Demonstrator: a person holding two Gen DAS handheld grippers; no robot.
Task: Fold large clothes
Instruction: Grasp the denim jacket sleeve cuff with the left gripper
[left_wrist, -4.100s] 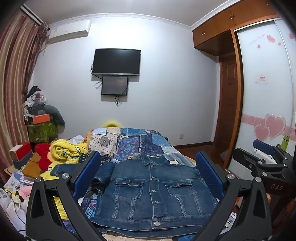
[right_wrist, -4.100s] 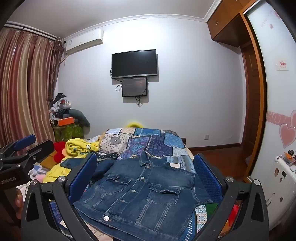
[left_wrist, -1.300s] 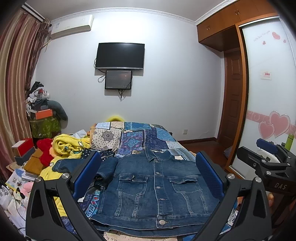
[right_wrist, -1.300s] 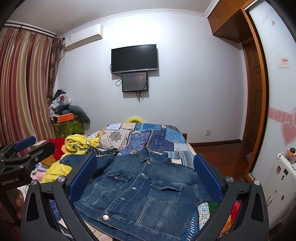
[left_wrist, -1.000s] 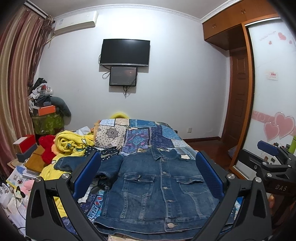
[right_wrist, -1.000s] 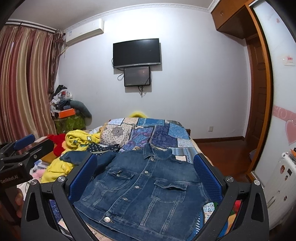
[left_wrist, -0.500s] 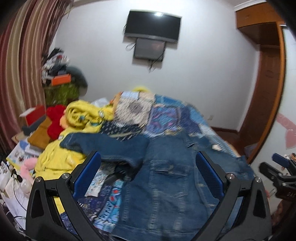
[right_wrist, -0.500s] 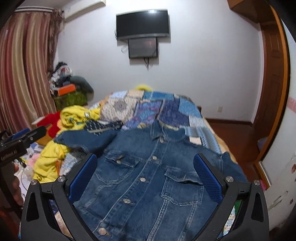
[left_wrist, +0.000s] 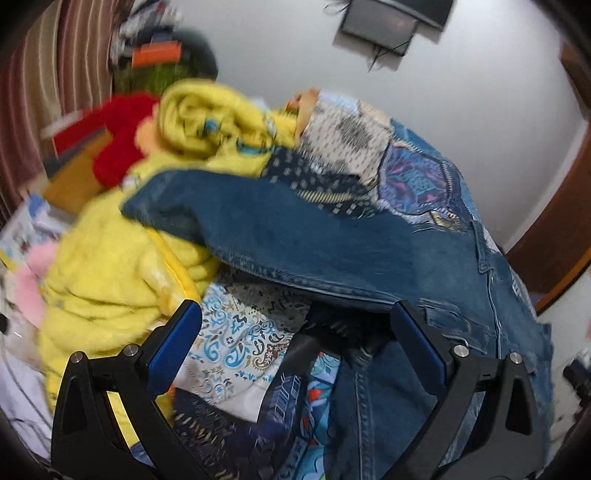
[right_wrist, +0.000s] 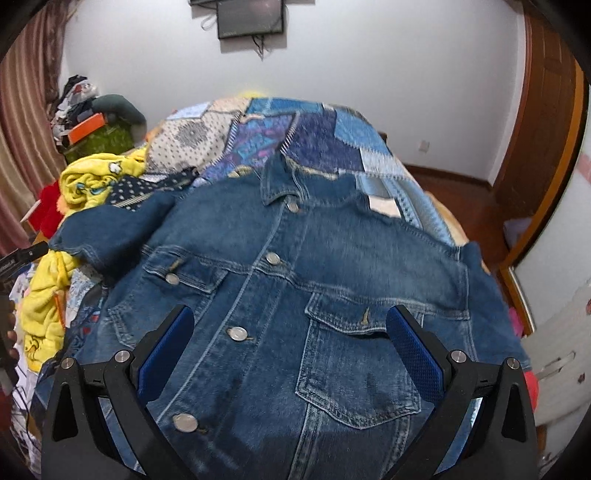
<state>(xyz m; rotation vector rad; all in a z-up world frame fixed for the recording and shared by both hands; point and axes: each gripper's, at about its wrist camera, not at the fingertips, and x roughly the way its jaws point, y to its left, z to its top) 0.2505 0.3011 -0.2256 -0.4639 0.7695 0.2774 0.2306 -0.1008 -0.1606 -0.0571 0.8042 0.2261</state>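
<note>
A blue denim jacket lies buttoned and face up on the patchwork bed cover, collar toward the far wall. Its left sleeve stretches out to the left over yellow fabric. My left gripper is open, low over the bed just below that sleeve, at the jacket's left side. My right gripper is open above the jacket's chest, between the two breast pockets; it holds nothing.
A yellow blanket and red plush items are heaped at the bed's left side. A pile of clutter stands by the striped curtain. A wooden door and floor are to the right.
Both grippers have dropped down and forward toward the bed. The left one swung left to the sleeve; the right one closed in over the jacket's chest. Both stayed open.
</note>
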